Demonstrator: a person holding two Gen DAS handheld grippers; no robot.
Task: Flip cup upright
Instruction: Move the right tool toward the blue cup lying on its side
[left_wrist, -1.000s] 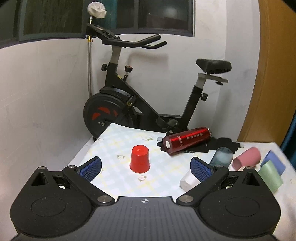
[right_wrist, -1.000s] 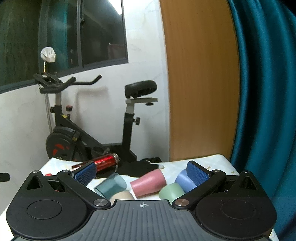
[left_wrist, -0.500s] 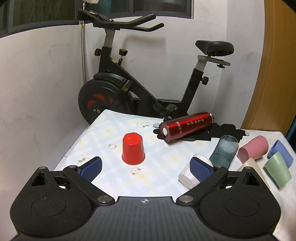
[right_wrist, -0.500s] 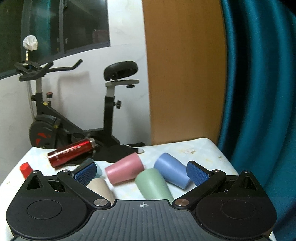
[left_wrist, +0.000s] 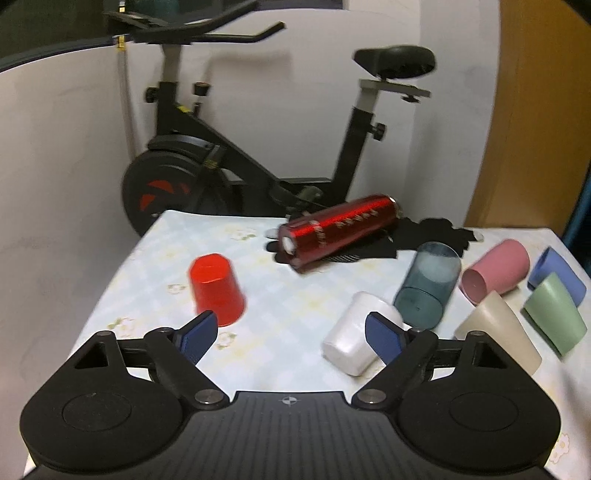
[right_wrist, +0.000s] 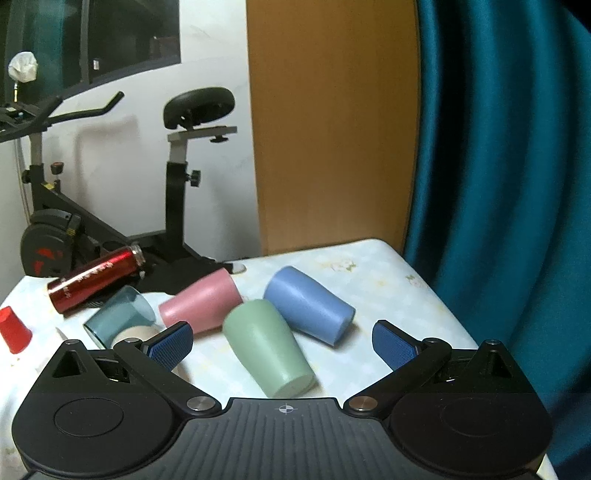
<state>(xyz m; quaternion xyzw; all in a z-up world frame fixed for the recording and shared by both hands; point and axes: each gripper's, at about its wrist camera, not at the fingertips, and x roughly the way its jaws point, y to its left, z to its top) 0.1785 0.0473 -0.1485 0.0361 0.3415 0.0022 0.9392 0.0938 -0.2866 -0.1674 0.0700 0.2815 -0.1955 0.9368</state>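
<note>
A red cup (left_wrist: 217, 290) stands upside down on the table's left; it shows small in the right wrist view (right_wrist: 14, 329). Several cups lie on their sides: white (left_wrist: 360, 332), clear dark teal (left_wrist: 428, 286), pink (left_wrist: 495, 271), beige (left_wrist: 496, 334), green (left_wrist: 554, 317), blue (left_wrist: 557, 271). My left gripper (left_wrist: 290, 334) is open and empty, between the red and white cups. My right gripper (right_wrist: 282, 341) is open and empty above the green cup (right_wrist: 267, 343), with the blue cup (right_wrist: 308, 304) and pink cup (right_wrist: 201, 304) just beyond.
A red metal bottle (left_wrist: 340, 230) lies on black gloves (left_wrist: 432, 236) at the table's back. An exercise bike (left_wrist: 207, 147) stands behind the table. A wooden panel (right_wrist: 328, 125) and a teal curtain (right_wrist: 498, 166) are to the right. The table edge (right_wrist: 443, 306) runs near the curtain.
Both grippers have moved forward and tilted down over the table, so the cups sit closer and lower in view. Both stay open. No cup has moved.
</note>
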